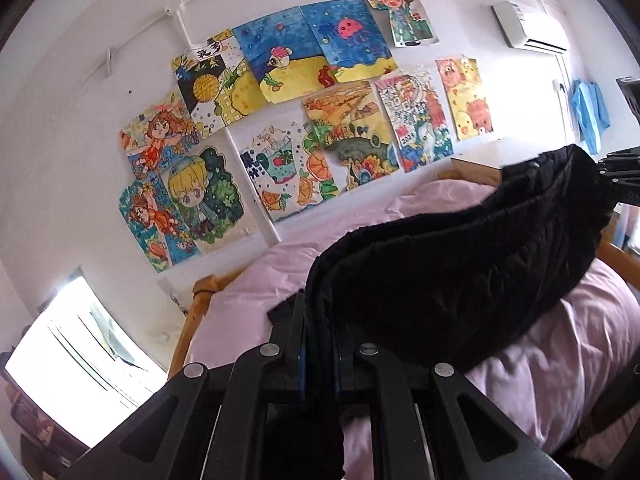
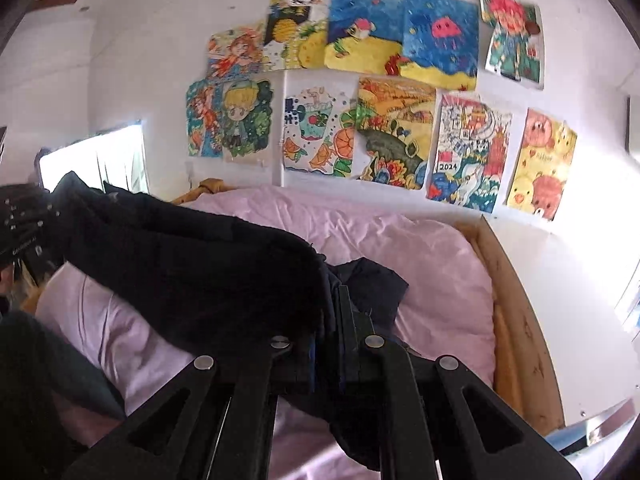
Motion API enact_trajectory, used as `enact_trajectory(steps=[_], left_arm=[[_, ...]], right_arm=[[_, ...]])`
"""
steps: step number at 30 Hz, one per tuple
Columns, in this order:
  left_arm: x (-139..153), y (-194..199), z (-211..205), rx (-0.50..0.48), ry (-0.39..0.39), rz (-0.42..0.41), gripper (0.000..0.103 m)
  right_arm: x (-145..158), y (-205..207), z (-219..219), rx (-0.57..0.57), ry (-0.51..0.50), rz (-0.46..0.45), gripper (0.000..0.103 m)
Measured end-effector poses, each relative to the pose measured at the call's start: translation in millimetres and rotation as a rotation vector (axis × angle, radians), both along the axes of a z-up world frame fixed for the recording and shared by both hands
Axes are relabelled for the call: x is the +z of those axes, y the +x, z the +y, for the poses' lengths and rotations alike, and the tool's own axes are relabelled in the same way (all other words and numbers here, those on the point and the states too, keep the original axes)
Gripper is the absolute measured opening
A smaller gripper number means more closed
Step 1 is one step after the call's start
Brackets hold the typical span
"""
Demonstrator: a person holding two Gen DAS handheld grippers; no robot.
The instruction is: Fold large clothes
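Over the bed, left wrist view: both grippers hold one dark garment up above pink bedding.
Left gripper (image 1: 318,344): at the bottom centre, jaws pressed together on an edge of the black garment (image 1: 460,264).
Garment, left view: thick, fuzzy black cloth sagging in a long band from the left gripper up to the right gripper (image 1: 618,178) at the far right edge, hanging just above the pink duvet (image 1: 580,332).
Bed: a wooden bed frame (image 1: 188,328) shows at the left end of the duvet.
Wall, left view: white, covered with children's drawings (image 1: 312,64), among them a pink jellyfish on blue.
Writing, left view: one drawing bears "2024"; black characters on a white strip top another, too small to read.
Other things, left view: an air conditioner (image 1: 528,26) high on the right, a blue cloth (image 1: 590,112) hanging below it, a bright window (image 1: 76,344) at lower left.

Right wrist view, right gripper (image 2: 334,320): bottom centre, jaws clamped on a fold of the black garment (image 2: 192,264).
Garment, right view: stretches left to the left gripper (image 2: 30,224), possibly with a loose flap lying on the pink duvet (image 2: 420,248) beyond the jaws.
Writing, right view: "2024" is clear on a drawing (image 2: 468,148) with a dragon-like figure.
Bed, right view: the wooden bed frame (image 2: 516,320) curves along the right side.
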State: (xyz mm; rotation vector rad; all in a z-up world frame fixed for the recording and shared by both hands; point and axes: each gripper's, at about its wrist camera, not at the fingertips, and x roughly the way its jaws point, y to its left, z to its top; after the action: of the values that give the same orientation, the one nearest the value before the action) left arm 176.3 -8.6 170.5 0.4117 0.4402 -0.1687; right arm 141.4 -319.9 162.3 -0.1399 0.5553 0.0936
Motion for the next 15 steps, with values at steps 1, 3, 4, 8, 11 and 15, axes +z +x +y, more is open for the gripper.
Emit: enact_trajectory(steps=[1,3,4,8,11,15], left_arm=[[1,7,-3,0.003,0.009,-0.005,0.009],[2,23,-8,0.012,0.022,-0.008,0.009],[2,33,-11,0.019,0.028,-0.007,0.009],[-1,76,-20,0.049,0.035,0.006,0.009],[-8,106,-27,0.062,0.042,0.027,0.009],[-23,151,-36,0.072,0.068,0.085,0.009]], right_arm=[[1,13,-2,-0.005,-0.008,0.002,0.007],[2,32,-2,-0.009,-0.038,0.006,0.007],[2,46,-2,-0.011,-0.054,0.009,0.007],[-1,90,-4,-0.022,-0.083,0.021,0.007],[-9,124,-2,-0.036,-0.118,0.033,0.007],[-24,166,0,-0.046,-0.146,0.07,0.007]])
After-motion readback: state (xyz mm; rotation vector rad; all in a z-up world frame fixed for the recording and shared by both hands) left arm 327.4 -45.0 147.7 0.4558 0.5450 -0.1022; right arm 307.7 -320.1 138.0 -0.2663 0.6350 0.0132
